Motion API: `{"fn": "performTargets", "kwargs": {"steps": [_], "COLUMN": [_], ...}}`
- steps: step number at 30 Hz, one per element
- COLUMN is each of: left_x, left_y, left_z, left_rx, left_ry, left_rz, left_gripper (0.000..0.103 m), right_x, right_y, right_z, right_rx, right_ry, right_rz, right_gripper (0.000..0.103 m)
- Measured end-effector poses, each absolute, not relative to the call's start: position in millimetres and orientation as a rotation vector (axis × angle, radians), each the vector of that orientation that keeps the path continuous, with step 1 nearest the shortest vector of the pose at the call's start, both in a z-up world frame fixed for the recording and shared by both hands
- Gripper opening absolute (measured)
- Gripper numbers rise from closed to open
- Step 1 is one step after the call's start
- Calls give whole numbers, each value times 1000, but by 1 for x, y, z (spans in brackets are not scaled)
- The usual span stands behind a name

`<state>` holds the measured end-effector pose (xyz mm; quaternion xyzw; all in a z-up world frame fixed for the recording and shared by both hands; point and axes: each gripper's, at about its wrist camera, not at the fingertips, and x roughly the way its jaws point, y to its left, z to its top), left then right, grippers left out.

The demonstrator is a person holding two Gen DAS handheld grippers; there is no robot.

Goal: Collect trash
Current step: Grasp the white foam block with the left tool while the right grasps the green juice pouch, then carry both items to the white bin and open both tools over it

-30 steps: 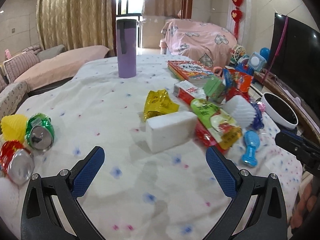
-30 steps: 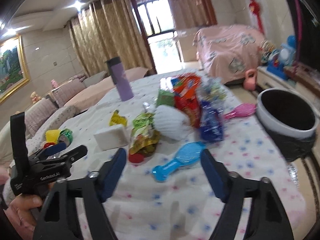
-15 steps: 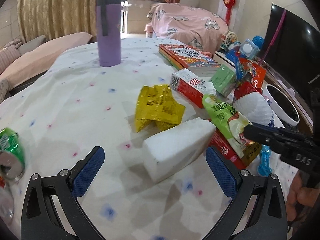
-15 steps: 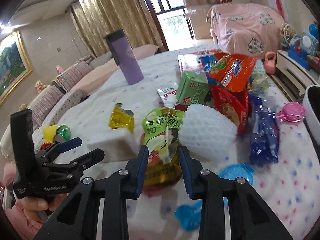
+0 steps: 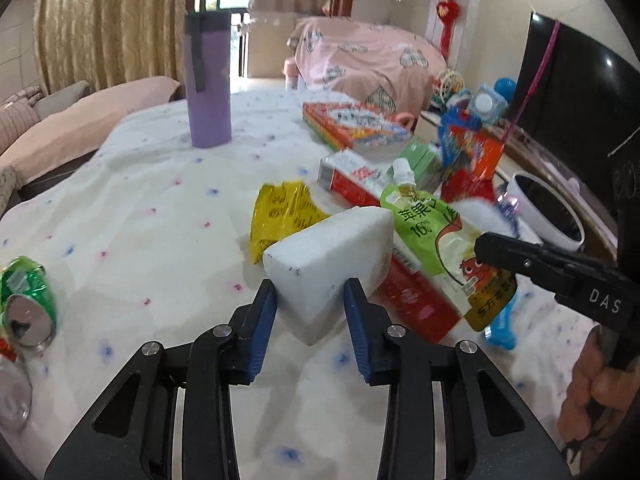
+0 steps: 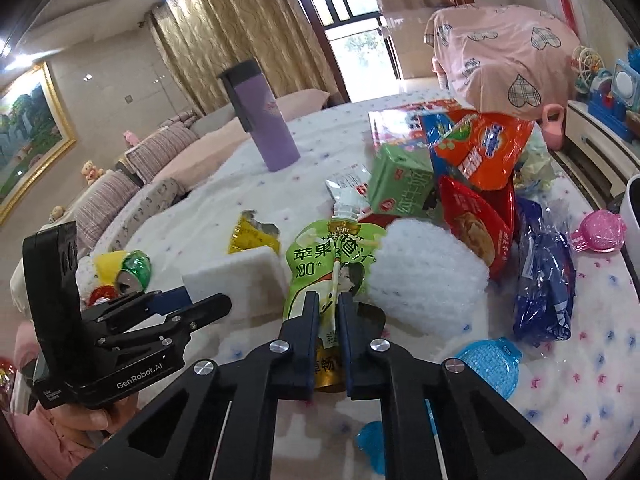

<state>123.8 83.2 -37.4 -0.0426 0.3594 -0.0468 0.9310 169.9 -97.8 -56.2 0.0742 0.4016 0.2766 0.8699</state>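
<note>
My left gripper (image 5: pixel 310 292) is shut on the near corner of a white foam block (image 5: pixel 332 256), which is tilted on the table; the block also shows in the right wrist view (image 6: pixel 236 276). My right gripper (image 6: pixel 328 304) is shut on a green juice pouch (image 6: pixel 332 264) with a white spout, lying flat. The pouch also shows in the left wrist view (image 5: pixel 436 236), with the right gripper's body over its lower edge. A yellow wrapper (image 5: pixel 280 212) lies just behind the foam block.
A purple tumbler (image 5: pixel 208 84) stands at the back. Crushed cans (image 5: pixel 28 304) lie at the left. Snack bags (image 6: pixel 476 148), a green carton (image 6: pixel 400 184), a white foam net (image 6: pixel 428 280), a blue bag (image 6: pixel 544 272) and a white bin (image 5: pixel 548 216) crowd the right.
Both grippers have moved forward and closed. The left one went from wide open to gripping the foam block. The right one closed fully on the juice pouch.
</note>
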Motion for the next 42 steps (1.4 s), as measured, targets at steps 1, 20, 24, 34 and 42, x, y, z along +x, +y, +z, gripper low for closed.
{"fn": "performTargets", "kwargs": {"steps": [1, 20, 24, 34, 42], "left_x": [119, 108, 115, 135, 168], "left_y": [81, -39, -72, -145, -188], "left_z": [-32, 12, 10, 7, 8], "left_rx": [-95, -54, -35, 29, 60], "left_ry": [721, 625, 637, 673, 706], "left_rz": [-96, -296, -340, -408, -428], "left_gripper": [33, 33, 33, 33, 33], "right_x": [167, 125, 124, 125, 143], "right_y": [-99, -215, -251, -323, -364], "right_z": [-53, -6, -9, -17, -22], "right_rx": [160, 267, 291, 344, 360], "right_ry": [830, 674, 670, 661, 659], "right_rz": [583, 423, 352, 220, 143], "right_gripper": [9, 8, 8, 8, 8]}}
